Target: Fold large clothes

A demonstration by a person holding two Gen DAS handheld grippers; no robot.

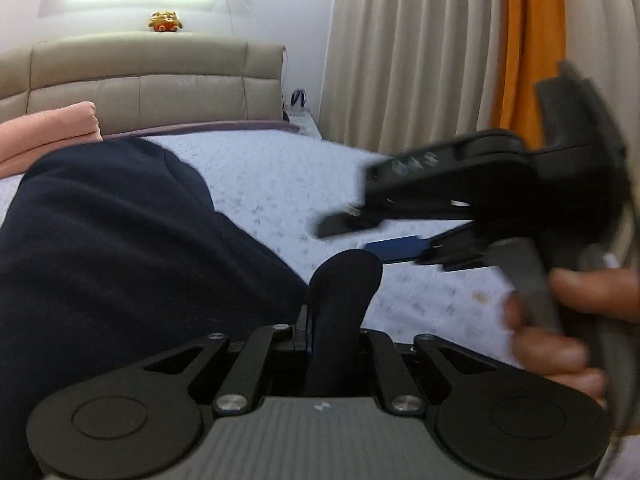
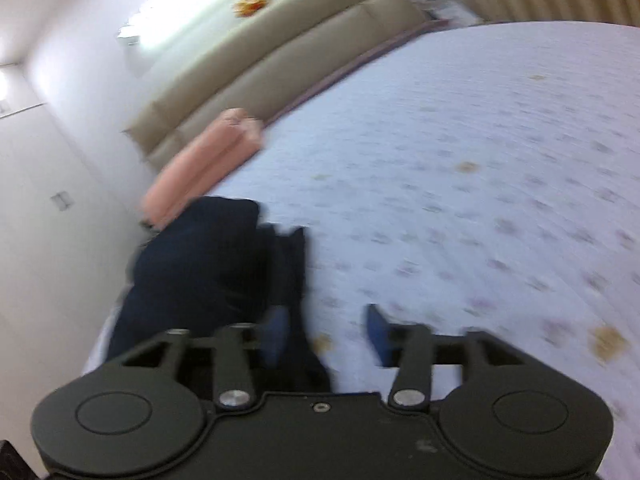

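A dark navy garment [image 1: 112,232] lies on the bed, filling the left of the left wrist view. My left gripper [image 1: 334,320] is shut on a fold of the navy garment, which bulges up between its jaws. My right gripper [image 1: 376,240] shows at the right of that view, blurred, held in a hand, with its jaws apart. In the right wrist view my right gripper [image 2: 326,332] is open and empty above the bedsheet, its blue pads [image 2: 376,330] apart, with the garment [image 2: 208,264] just to its left.
The bed has a pale patterned sheet [image 2: 460,168] and a beige padded headboard [image 1: 140,76]. A folded pink blanket [image 2: 204,160] lies near the headboard. Beige and orange curtains [image 1: 440,48] hang at the right. A toy [image 1: 164,21] sits on the headboard ledge.
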